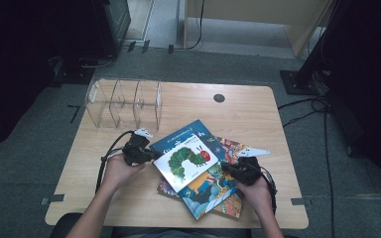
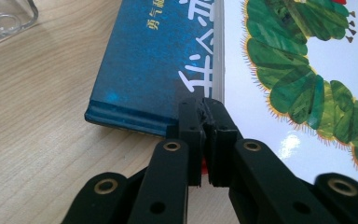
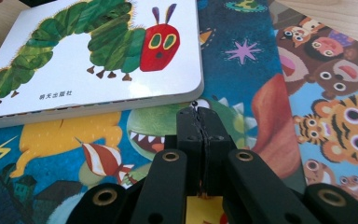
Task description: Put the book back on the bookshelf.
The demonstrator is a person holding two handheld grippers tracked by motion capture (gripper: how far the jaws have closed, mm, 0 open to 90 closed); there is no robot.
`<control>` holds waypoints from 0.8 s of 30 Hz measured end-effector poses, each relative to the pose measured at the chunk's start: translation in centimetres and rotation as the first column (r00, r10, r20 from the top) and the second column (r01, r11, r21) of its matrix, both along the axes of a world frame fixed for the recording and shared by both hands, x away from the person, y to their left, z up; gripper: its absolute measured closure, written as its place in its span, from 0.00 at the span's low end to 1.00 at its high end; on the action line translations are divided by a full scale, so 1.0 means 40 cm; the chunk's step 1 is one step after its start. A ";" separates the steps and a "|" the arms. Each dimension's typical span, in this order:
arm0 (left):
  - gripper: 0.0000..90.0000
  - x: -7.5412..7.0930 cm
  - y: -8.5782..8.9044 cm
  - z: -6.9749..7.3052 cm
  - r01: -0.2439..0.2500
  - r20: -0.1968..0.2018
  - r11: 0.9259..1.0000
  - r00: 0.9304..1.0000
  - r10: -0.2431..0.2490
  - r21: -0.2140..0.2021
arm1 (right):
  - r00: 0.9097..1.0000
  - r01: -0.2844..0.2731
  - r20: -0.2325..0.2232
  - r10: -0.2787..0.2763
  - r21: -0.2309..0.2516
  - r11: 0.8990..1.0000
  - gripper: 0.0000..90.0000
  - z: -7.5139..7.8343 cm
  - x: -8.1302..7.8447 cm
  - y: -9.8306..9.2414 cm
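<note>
1. We are looking down on a pale wooden worktop (image 1: 258, 109). At its far left corner a clear plastic divider rack (image 1: 124, 103) is standing upright with its compartments empty.

2. We are holding the left hand-held gripper (image 1: 151, 154) at the left edge of the book pile. In the left gripper view (image 2: 204, 105) its black jaws are closing together, tips meeting at the near edge of the white book where it is overlapping the blue one; we cannot tell whether they are pinching the cover.

3. A dark blue book (image 2: 144, 65) with white and yellow lettering is lying flat, partly under the white one, its corner jutting toward the rack.

4. The white caterpillar book (image 1: 187, 159) is lying topmost in the pile, tilted, between the two grippers; its green caterpillar with a red head is facing up (image 3: 98, 51).

5. Beneath it a monster picture book (image 3: 233, 93) with a blue cover is lying, and under that an animal-faces book (image 3: 335, 116), showing a tiger and bears, is peeking out at the right.

6. We are holding the right hand-held gripper (image 1: 228, 168) at the right of the pile. In the right gripper view (image 3: 200, 112) its jaws are pressing together with nothing between them, tips just beside the white book's near corner, over the monster cover.
</note>
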State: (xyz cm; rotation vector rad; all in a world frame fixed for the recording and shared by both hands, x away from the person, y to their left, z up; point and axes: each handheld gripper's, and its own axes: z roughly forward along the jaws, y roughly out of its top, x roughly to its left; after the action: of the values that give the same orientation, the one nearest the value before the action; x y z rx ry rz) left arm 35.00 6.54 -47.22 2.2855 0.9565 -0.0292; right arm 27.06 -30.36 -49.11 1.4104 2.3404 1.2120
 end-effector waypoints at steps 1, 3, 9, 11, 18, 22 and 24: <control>0.98 0.000 0.001 0.000 0.001 -0.005 1.000 1.000 -0.001 -0.003 | 1.000 -0.004 0.001 0.004 -0.001 1.000 0.99 0.000 0.001 0.002; 0.99 -0.001 0.000 -0.002 0.010 -0.026 1.000 1.000 -0.010 -0.016 | 1.000 -0.006 0.006 0.006 0.001 1.000 0.99 -0.002 0.004 0.004; 0.99 -0.014 -0.008 -0.003 0.031 -0.032 0.999 0.999 -0.032 -0.018 | 1.000 -0.016 0.008 0.016 0.017 1.000 1.00 -0.005 0.011 0.011; 0.99 -0.016 -0.009 -0.003 0.034 -0.032 0.999 0.999 -0.034 -0.018 | 1.000 -0.019 0.008 0.019 0.019 1.000 0.99 -0.006 0.014 0.013; 0.99 -0.036 -0.001 -0.007 0.023 -0.067 0.999 0.997 -0.026 -0.049 | 0.999 -0.034 0.007 0.033 0.032 0.999 1.00 -0.008 0.031 0.022; 0.96 -0.046 0.005 -0.007 0.002 -0.072 0.999 0.997 -0.005 -0.049 | 0.999 -0.046 0.005 0.046 0.038 0.998 1.00 -0.009 0.041 0.026; 0.93 -0.051 0.012 -0.006 -0.009 -0.076 0.999 0.997 0.006 -0.045 | 0.999 -0.052 0.003 0.052 0.039 0.998 1.00 -0.009 0.046 0.029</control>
State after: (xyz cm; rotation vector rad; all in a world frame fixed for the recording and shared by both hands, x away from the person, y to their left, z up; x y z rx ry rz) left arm 32.97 7.01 -47.47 2.2529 0.9931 -0.1343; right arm 28.91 -29.19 -49.46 1.3672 2.3793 1.2786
